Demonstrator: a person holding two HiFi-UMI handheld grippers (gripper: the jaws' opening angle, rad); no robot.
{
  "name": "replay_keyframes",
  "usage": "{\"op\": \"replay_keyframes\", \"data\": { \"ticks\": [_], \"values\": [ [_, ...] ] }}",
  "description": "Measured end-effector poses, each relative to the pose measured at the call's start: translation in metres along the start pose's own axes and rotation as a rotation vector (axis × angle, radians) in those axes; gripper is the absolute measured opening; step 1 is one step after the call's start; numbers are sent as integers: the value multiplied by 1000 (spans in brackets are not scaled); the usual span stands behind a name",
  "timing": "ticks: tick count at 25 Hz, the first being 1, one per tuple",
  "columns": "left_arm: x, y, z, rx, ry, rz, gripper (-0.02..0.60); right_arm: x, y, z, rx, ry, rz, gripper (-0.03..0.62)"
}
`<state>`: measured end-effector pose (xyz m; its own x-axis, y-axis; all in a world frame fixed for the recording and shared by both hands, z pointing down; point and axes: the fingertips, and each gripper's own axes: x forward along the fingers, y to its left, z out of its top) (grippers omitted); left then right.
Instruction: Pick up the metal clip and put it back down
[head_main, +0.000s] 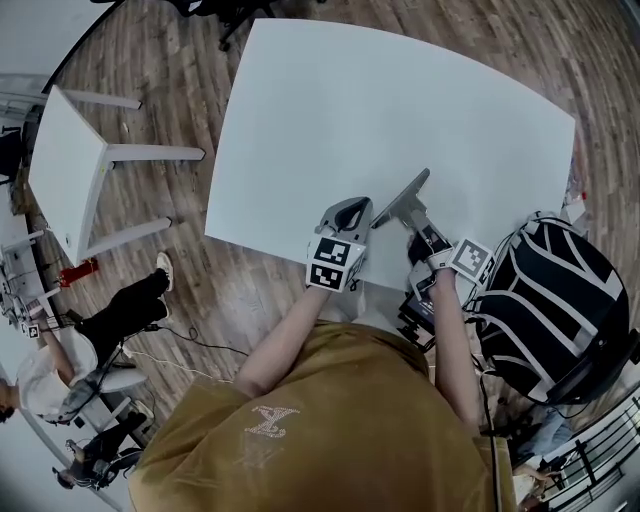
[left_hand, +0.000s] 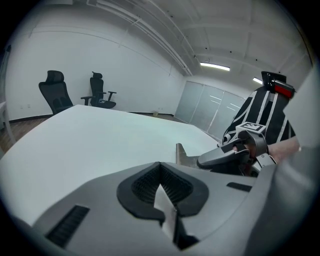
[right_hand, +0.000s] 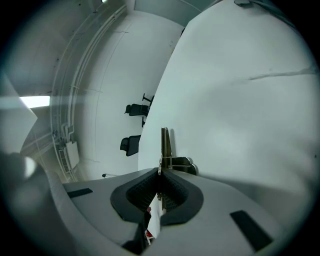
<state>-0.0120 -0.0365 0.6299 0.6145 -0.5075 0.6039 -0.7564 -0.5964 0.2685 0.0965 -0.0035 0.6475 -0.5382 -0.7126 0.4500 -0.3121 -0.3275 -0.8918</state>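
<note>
The metal clip (head_main: 416, 187) is a thin silvery piece with a wire handle. It sticks out of my right gripper (head_main: 404, 212), which is shut on it, low over the white table (head_main: 330, 110) near the front edge. In the right gripper view the clip (right_hand: 165, 145) stands edge-on just beyond the gripper (right_hand: 159, 174), its shadow close beside it; whether it touches the table is unclear. My left gripper (head_main: 352, 208) rests just left of it, shut with nothing held. The left gripper view shows the left gripper (left_hand: 160, 166), the clip (left_hand: 182, 153) and the right gripper (left_hand: 226, 158) to its right.
A black-and-white backpack (head_main: 545, 300) sits off the table's right front corner. A small white table (head_main: 65, 165) stands on the wood floor to the left, with a seated person (head_main: 110, 320) below it. Two office chairs (left_hand: 55, 92) stand beyond the table's far side.
</note>
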Motion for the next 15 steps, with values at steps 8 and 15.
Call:
{"op": "replay_keyframes", "data": {
  "ticks": [8,15],
  "values": [
    [4,-2,-9,9,35,-8,6,7,4,1,53,34,44,9],
    [5,-1,-11,12,48,-10,8,6,4,1,-4,41,32,11]
  ]
}}
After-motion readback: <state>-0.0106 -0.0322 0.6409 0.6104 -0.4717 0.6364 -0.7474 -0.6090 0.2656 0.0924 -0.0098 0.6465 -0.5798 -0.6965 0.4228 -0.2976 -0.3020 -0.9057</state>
